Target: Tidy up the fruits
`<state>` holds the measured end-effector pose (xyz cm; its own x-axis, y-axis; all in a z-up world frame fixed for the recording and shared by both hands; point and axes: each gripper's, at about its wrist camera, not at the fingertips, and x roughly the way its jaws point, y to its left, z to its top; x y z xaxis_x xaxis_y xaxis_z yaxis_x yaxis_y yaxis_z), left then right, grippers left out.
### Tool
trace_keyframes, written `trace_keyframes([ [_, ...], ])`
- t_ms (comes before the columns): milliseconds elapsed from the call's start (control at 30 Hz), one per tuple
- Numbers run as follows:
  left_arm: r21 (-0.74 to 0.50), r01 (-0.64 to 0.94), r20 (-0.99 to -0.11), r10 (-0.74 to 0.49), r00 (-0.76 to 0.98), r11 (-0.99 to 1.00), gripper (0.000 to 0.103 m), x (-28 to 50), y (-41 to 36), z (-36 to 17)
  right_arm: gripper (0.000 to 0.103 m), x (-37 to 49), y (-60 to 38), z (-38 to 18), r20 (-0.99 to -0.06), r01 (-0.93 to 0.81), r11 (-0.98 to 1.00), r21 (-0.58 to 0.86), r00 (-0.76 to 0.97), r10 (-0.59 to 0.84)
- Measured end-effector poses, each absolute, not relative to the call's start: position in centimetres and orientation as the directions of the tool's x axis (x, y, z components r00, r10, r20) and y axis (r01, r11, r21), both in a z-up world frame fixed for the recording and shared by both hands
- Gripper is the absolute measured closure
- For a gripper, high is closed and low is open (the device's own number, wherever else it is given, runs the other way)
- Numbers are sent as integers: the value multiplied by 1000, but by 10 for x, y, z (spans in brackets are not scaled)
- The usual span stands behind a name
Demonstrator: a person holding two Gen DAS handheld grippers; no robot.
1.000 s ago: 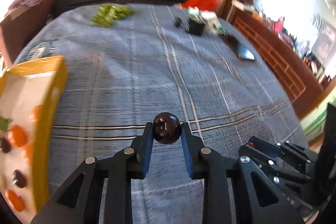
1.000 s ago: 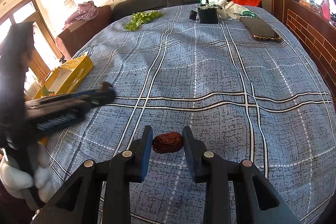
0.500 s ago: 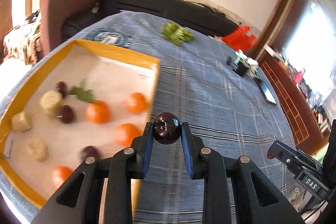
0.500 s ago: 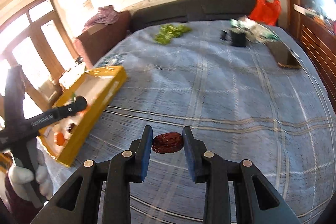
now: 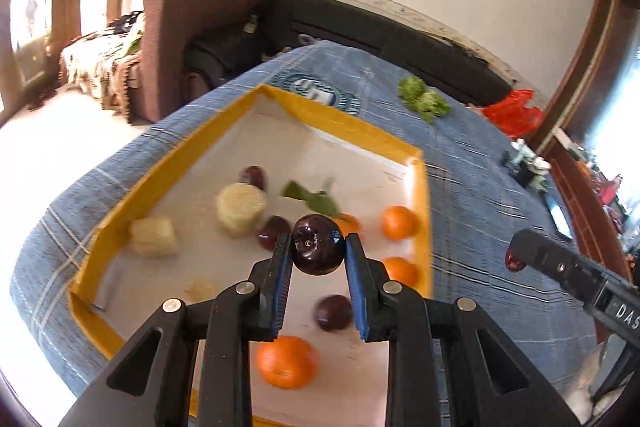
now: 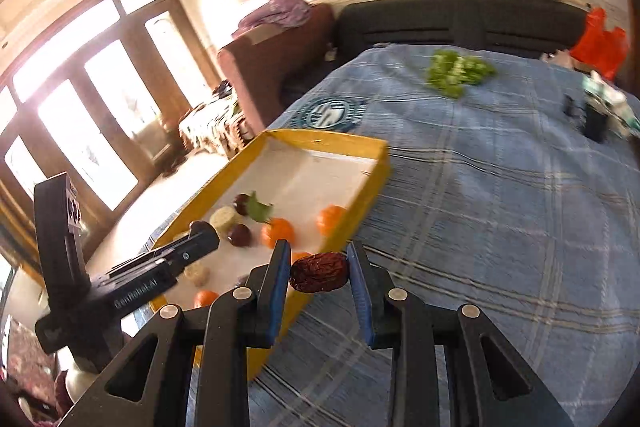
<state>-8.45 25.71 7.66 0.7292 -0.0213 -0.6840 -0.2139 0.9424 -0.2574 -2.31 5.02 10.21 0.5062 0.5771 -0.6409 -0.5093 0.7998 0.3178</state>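
My left gripper [image 5: 318, 253] is shut on a dark round plum [image 5: 318, 250] and holds it above the yellow-rimmed tray [image 5: 192, 147]. The tray holds several oranges [image 5: 287, 367], dark plums [image 5: 333, 311] and pale corn pieces [image 5: 240, 205]. My right gripper [image 6: 319, 273] is shut on a wrinkled red date [image 6: 319, 271], just over the tray's near right rim [image 6: 372, 179]. The left gripper shows in the right wrist view [image 6: 200, 241], over the tray. The right gripper's tip shows at the right of the left wrist view [image 5: 516, 257].
The tray lies on a blue plaid bedcover [image 6: 500, 207]. Green leaves [image 6: 458, 71] lie far back. A red bag [image 6: 598, 41], a black box [image 6: 594, 123] and a phone [image 5: 558, 217] lie at the far right. A brown armchair [image 5: 188, 27] stands beyond the bed.
Both grippers have swung left toward the tray with their fruit. The left one now hangs over the tray's middle; the right one has reached its near rim.
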Motion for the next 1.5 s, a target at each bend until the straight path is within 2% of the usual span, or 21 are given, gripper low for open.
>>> trace_keyframes([
  [333,-276,-294,-707,14,707,915,77,-81,308,61,70,12,93,72,-705,-492,794,358,416,575],
  [733,-307,-249,-740,-66,669,918,77,-67,303,40,70,58,140,42,-767,-474,827,302,394,506],
  [800,-304,-243,-746,-72,661,921,71,-65,299,38,70,63,150,41,-779,-474,835,280,396,486],
  [867,-308,-245,-743,-71,666,919,50,-66,299,38,69,65,156,41,-775,-485,828,281,394,494],
  [967,-307,-243,-730,-63,681,920,43,-72,300,43,68,61,158,45,-765,-499,825,266,411,495],
  [1033,-306,-247,-723,-55,689,919,37,-74,300,46,57,57,155,50,-752,-501,821,275,420,508],
  [1067,-304,-249,-718,-50,694,920,37,-76,300,48,51,56,151,52,-743,-495,822,283,429,514],
  [1300,-184,-263,-698,62,714,947,36,-87,281,67,50,25,121,69,-694,-489,820,298,479,537],
  [1367,-141,-272,-681,106,724,952,30,-91,271,75,48,15,113,73,-686,-486,824,291,494,534],
  [1500,-88,-276,-665,150,732,957,24,-96,253,84,43,-5,92,75,-669,-468,840,275,534,517],
])
